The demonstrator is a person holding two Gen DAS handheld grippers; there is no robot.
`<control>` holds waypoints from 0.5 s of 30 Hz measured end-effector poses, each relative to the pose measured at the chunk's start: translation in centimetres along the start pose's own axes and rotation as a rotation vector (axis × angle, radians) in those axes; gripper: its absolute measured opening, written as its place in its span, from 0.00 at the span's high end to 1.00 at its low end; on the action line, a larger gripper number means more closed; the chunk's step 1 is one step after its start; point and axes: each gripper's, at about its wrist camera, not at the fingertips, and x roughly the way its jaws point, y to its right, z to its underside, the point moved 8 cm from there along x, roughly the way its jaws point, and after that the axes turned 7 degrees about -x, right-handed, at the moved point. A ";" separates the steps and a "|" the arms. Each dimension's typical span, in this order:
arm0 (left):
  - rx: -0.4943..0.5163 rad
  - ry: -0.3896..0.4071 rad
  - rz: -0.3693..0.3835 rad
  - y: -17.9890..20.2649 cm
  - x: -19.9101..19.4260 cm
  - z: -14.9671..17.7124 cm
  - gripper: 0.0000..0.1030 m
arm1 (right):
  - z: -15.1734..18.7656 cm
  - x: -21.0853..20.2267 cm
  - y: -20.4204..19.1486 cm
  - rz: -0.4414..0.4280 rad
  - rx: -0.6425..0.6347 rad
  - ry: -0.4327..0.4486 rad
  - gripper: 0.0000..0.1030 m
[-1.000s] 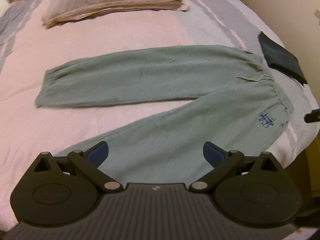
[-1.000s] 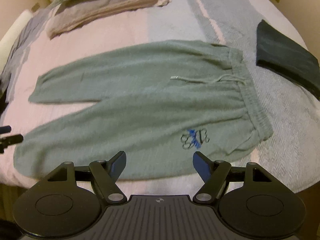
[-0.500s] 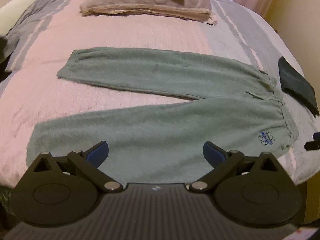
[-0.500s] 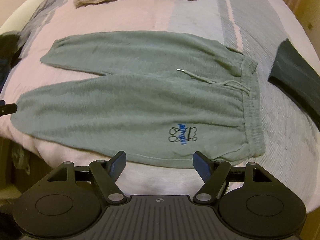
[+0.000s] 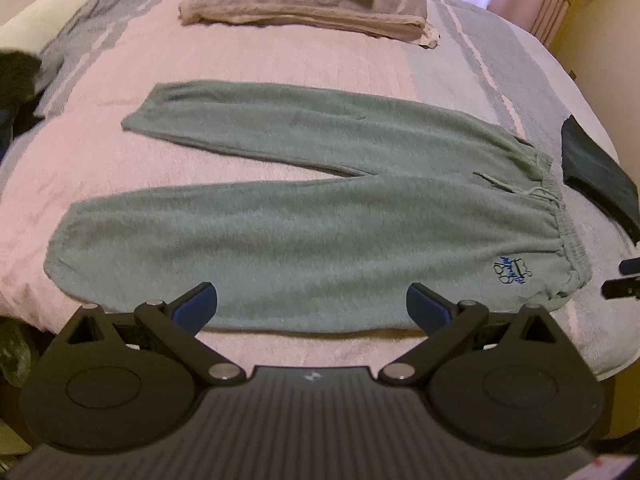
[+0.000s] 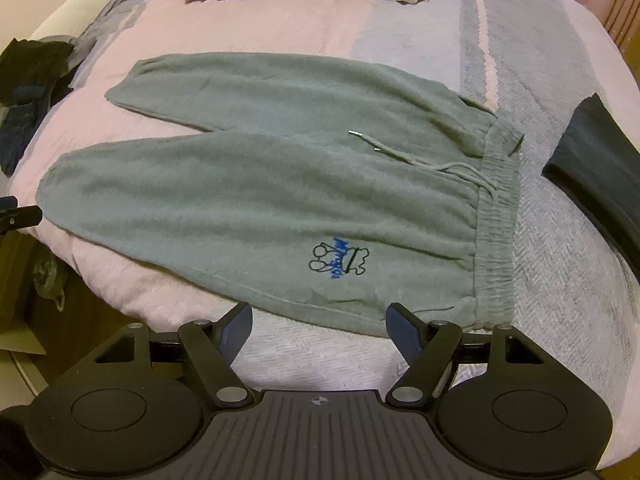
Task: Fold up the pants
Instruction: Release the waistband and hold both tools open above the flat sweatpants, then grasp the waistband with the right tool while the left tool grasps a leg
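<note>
Dim, warm light; edges bend, fabric perhaps slightly motion-blurred.

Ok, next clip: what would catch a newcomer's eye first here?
Grey-green fleece sweatpants lie flat across the pink and grey striped bedspread, legs spread in a V, waistband to the right. A blue and black embroidered logo stands out near the hip. Both hand-held grippers, left and right, are open at the near edge.

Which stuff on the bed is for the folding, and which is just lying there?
For the job:
- green pants, spread flat, legs apart
- left gripper, open, empty
- right gripper, open, empty

Just lying about:
- folded blankets at the far end
- dark folded cloth beside the waistband
- dark clothes heap at the bed's left edge
</note>
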 end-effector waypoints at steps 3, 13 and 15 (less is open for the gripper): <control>0.092 0.055 -0.031 -0.5 -0.5 0.2 0.04 | -0.1 0.0 0.5 0.002 -0.067 0.051 0.31; 0.610 0.076 -0.259 -9.5 3.1 6.5 0.10 | 3.3 3.2 -2.7 0.205 -0.622 0.229 0.32; 0.705 0.065 -0.297 -12.3 5.0 7.6 0.17 | 3.9 4.4 -3.6 0.222 -0.646 0.231 0.32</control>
